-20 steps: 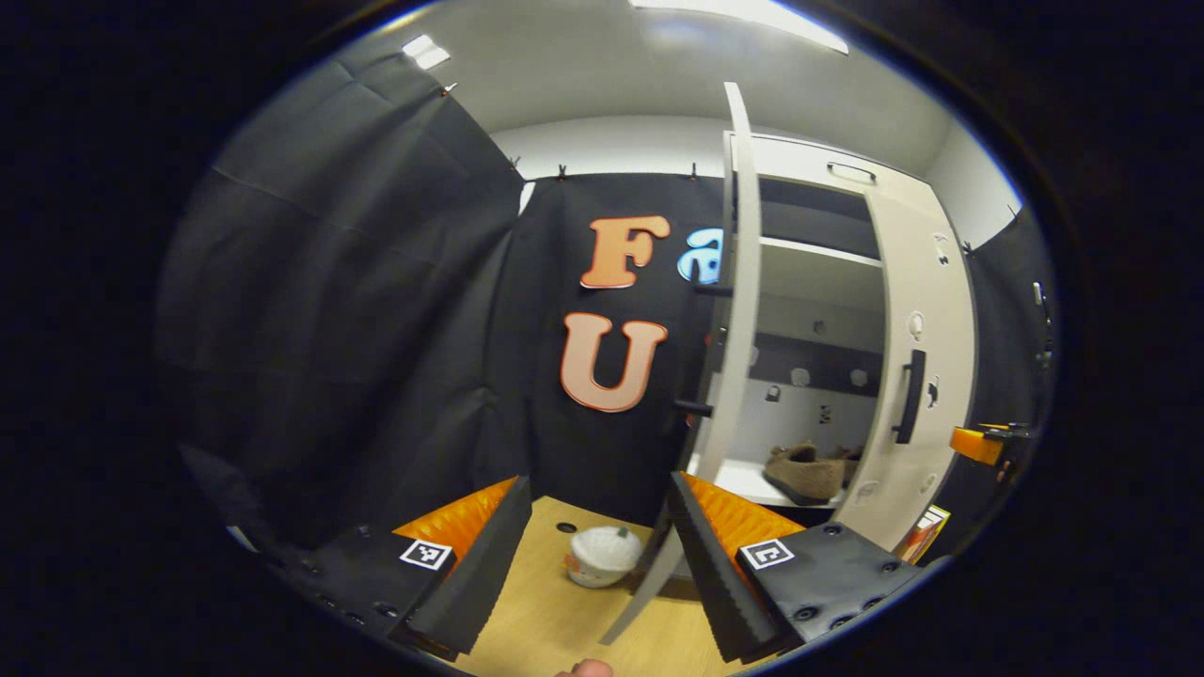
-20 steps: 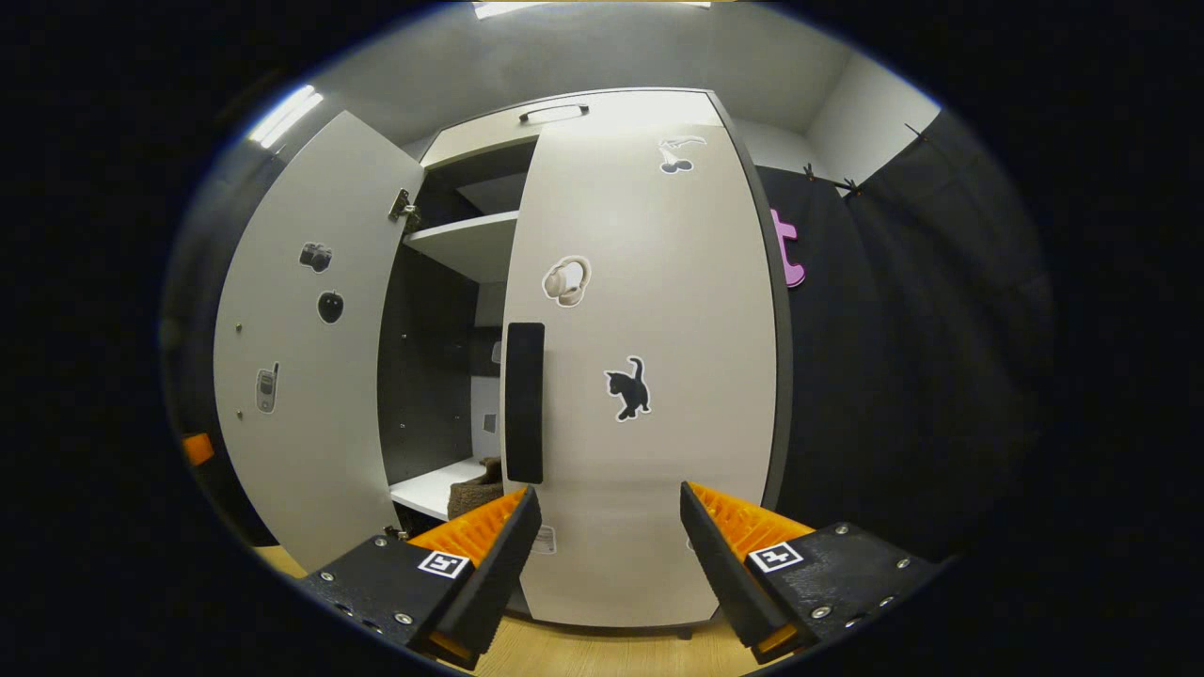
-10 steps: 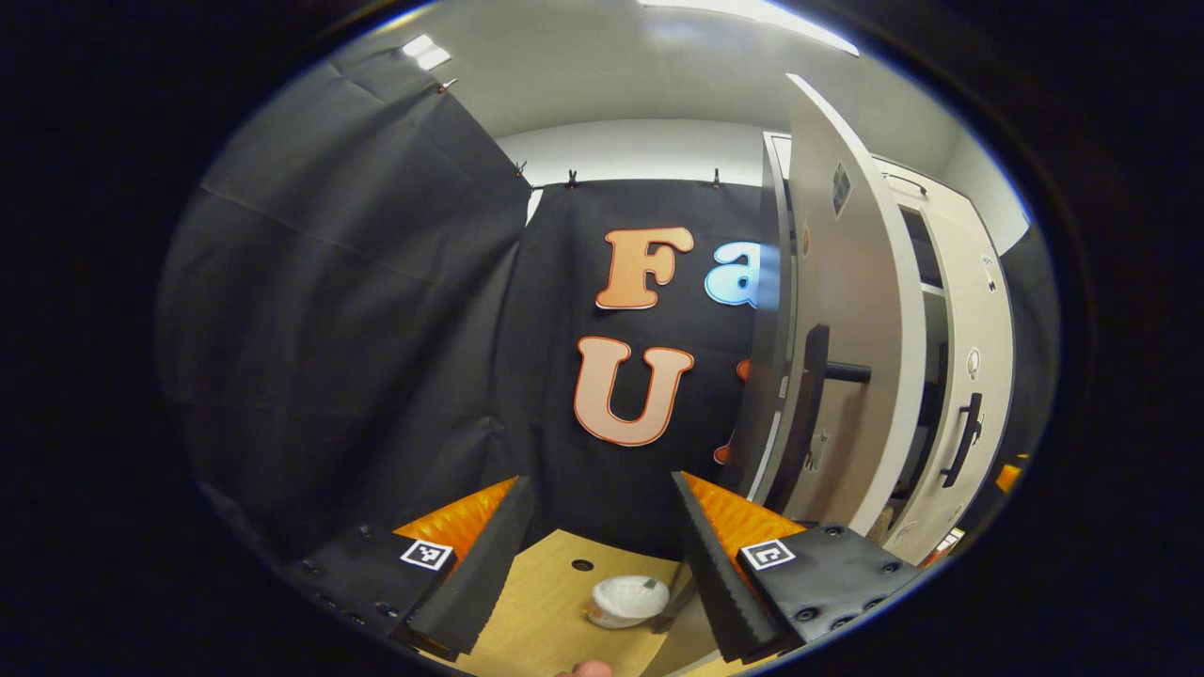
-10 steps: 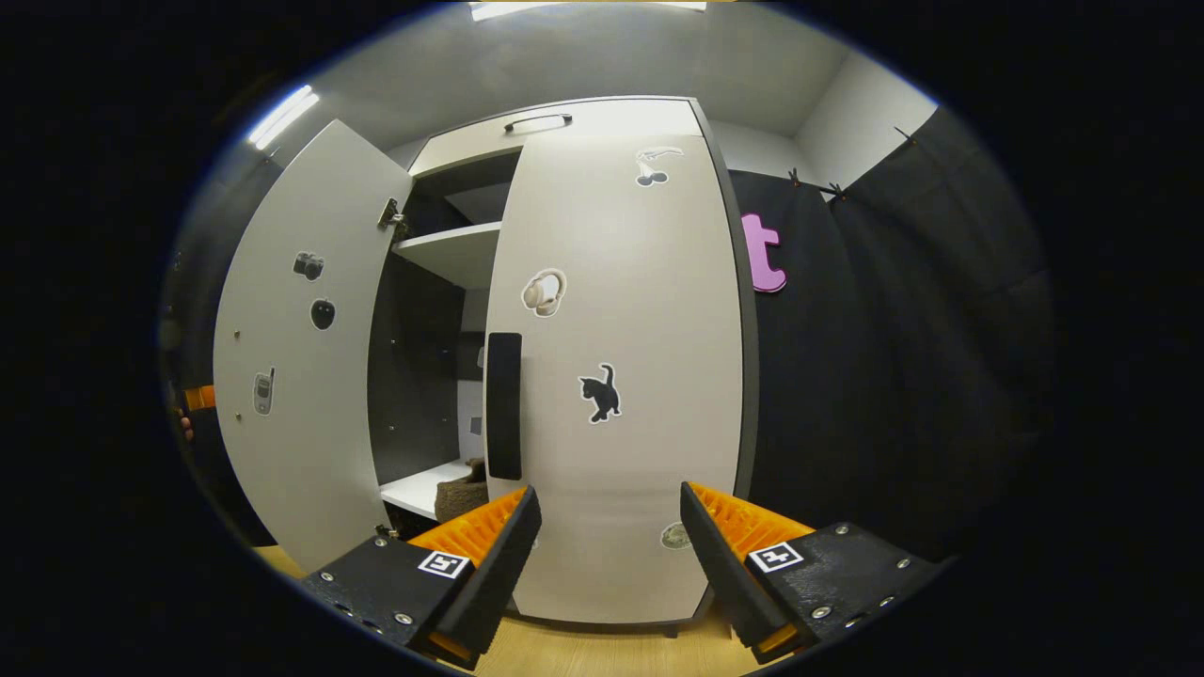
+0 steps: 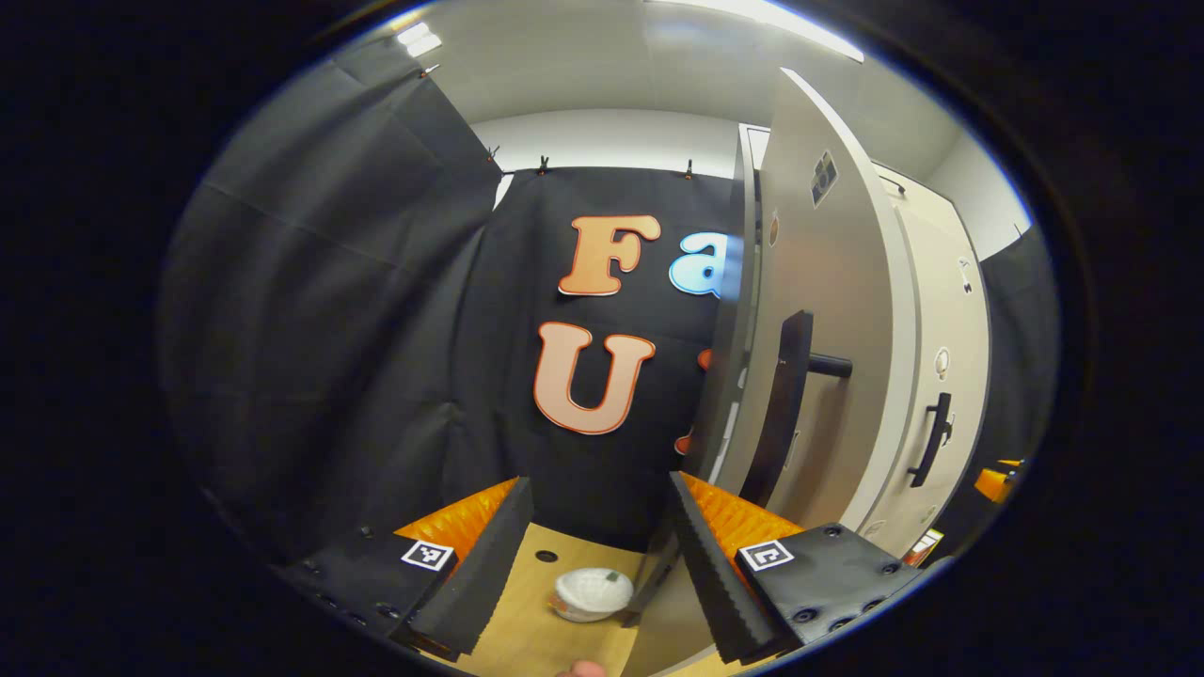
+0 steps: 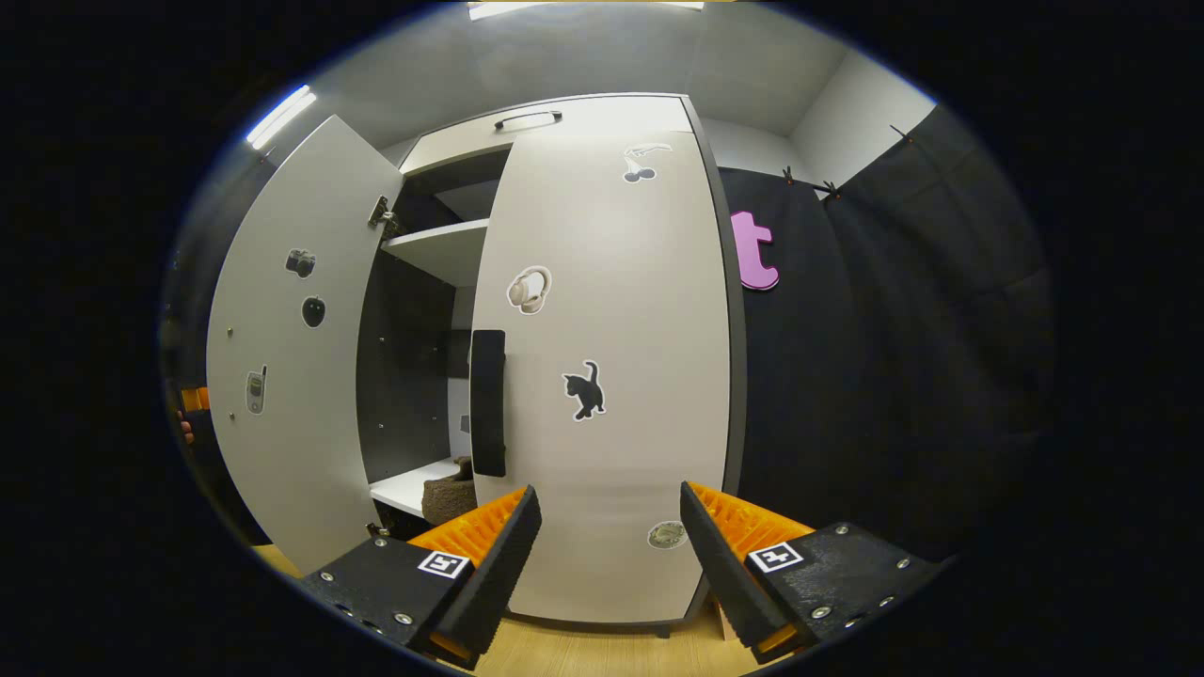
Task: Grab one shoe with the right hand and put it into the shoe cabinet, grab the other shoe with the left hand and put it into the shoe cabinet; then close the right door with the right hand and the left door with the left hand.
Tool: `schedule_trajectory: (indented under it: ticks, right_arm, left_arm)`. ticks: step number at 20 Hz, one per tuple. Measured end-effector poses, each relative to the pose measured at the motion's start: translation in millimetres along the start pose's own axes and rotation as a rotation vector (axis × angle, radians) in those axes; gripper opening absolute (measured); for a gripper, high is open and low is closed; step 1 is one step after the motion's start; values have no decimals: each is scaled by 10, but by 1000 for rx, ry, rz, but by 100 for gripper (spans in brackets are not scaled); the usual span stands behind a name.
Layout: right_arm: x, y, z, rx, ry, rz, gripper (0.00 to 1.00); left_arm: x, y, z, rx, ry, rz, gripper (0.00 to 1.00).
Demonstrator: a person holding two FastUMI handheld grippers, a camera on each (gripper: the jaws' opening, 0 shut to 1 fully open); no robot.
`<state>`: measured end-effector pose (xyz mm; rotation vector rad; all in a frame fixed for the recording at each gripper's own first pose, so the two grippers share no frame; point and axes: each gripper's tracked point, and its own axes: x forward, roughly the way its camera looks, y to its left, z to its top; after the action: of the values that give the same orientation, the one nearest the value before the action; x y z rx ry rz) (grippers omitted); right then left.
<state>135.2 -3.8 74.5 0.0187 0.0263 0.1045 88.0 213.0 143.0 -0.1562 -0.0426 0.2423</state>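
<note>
Pale-grey left cabinet door half-swung, both grippers gaping empty; a glancing push risks rebound.

No readable text. Picture stickers only, on the right door: cat, headphones, cherries. Left door: camera, apple, phone.
</note>
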Motion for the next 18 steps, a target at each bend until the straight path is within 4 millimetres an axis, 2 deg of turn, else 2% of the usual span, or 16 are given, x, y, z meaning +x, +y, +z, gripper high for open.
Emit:
schedule_trajectory:
  ticks: [1, 2, 3, 4, 7, 8, 9, 10, 11, 15, 16, 17, 18]
  right_arm:
    - [3, 15, 4, 6, 0, 5, 92]
    - [7, 23, 4, 8, 0, 10, 92]
    - [6, 29, 2, 4, 1, 12, 92]
    - [2, 31, 1, -3, 3, 13, 92]
    - [-24, 13, 4, -8, -1, 9, 92]
    - [-41, 4, 5, -6, -1, 7, 92]
    - [-47, -9, 0, -3, 0, 3, 92]
    - [-49, -24, -10, -1, 2, 0, 92]
    - [-58, -41, -8, 1, 3, -5, 92]
    - [-90, -115, -6, 1, 5, -26, 92]
    - [-113, -132, 1, 1, 5, -31, 92]
    - [-123, -154, 3, 0, 4, -36, 92]
    - [-133, -176, 16, -3, 3, -41, 92]
  left_arm:
    - [-23, -100, -27, -6, 5, -22, 90]
    - [-49, -214, -47, -6, 8, -45, 99]
    - [-59, -364, -70, 0, 15, -72, 90]
    - [-49, -524, -110, 9, 25, -102, 95]
    - [6, -1059, -185, 52, 33, -199, 95]
    - [32, -1211, -221, 69, 32, -231, 90]
    - [41, -1355, -237, 73, 30, -255, 90]
    - [51, -1462, -240, 73, 30, -269, 91]
    - [69, -1555, -242, 73, 30, -289, 99]
    - [110, -1894, -216, 52, 25, -363, 99]
    - [129, -1974, -226, 49, 30, -376, 91]
    - [139, -2046, -232, 45, 34, -393, 91]
    - [152, -2122, -248, 44, 40, -408, 99]
